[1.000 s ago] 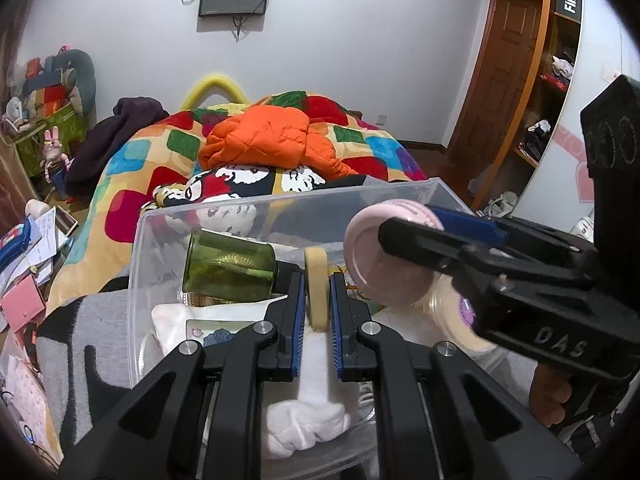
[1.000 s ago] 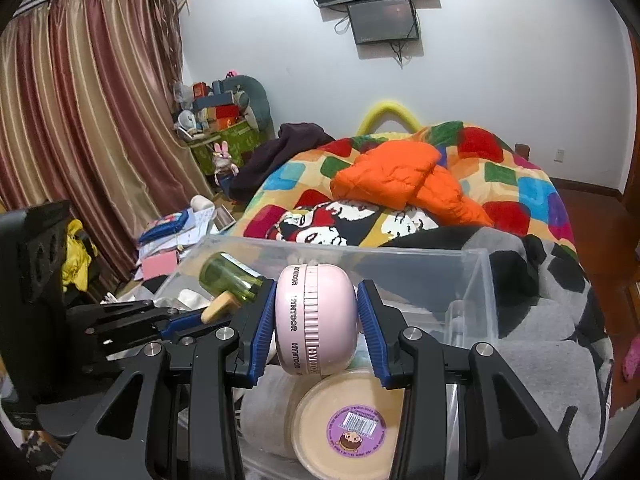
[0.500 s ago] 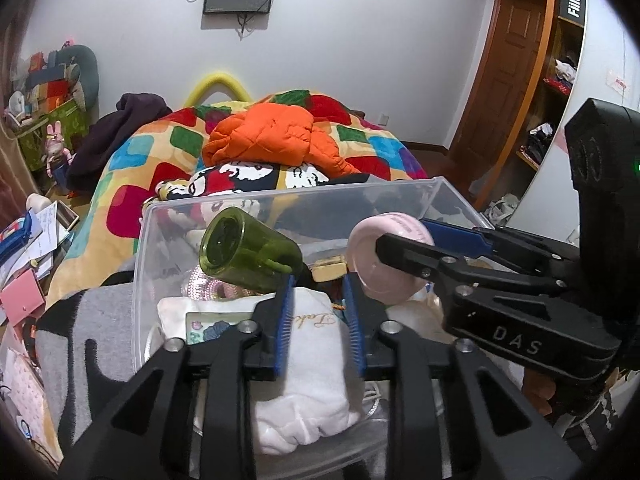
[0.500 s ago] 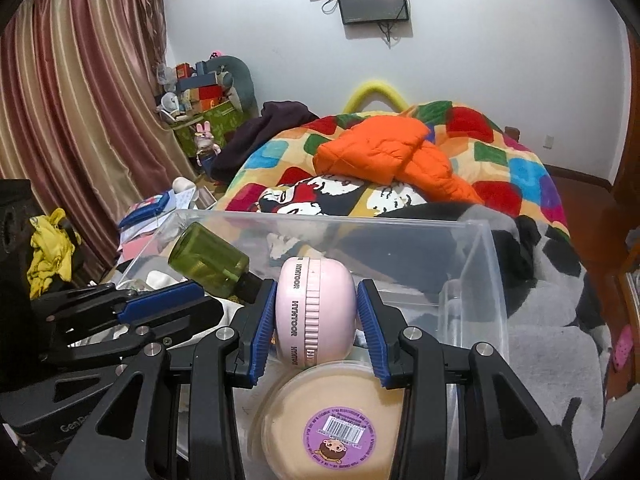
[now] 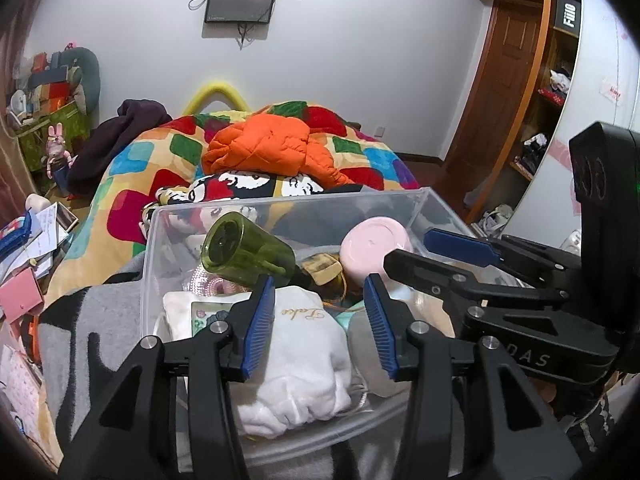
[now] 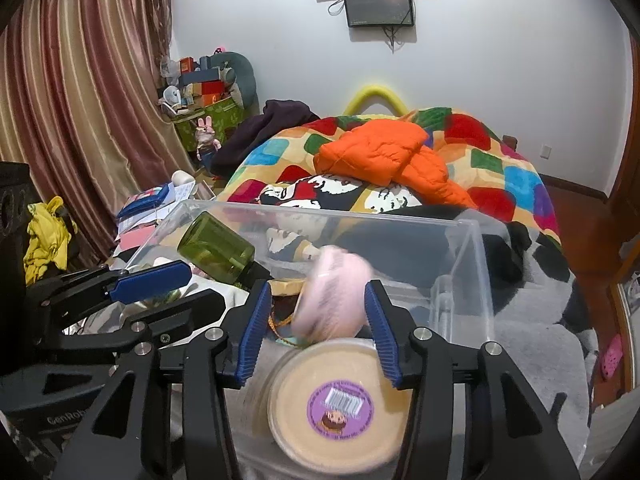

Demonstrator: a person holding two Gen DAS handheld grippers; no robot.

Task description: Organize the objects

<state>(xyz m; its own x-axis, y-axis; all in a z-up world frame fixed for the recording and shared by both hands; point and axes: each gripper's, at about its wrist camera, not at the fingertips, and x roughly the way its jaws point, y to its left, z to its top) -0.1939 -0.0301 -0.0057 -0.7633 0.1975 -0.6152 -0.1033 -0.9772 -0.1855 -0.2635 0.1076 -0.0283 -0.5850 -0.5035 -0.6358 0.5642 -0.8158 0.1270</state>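
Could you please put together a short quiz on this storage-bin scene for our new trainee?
1. True or false: the green bottle stands upright on the floor.
2. Which item shows between the right hand-held gripper's blue pads? A) pink round case B) white cloth C) orange jacket
3. Fill in: the tan lid with the purple sticker lies inside the clear ____.

Key
1. False; it lies tilted inside the bin.
2. A; it looks blurred, and the jaws are opening around it, apparently letting it go.
3. bin.
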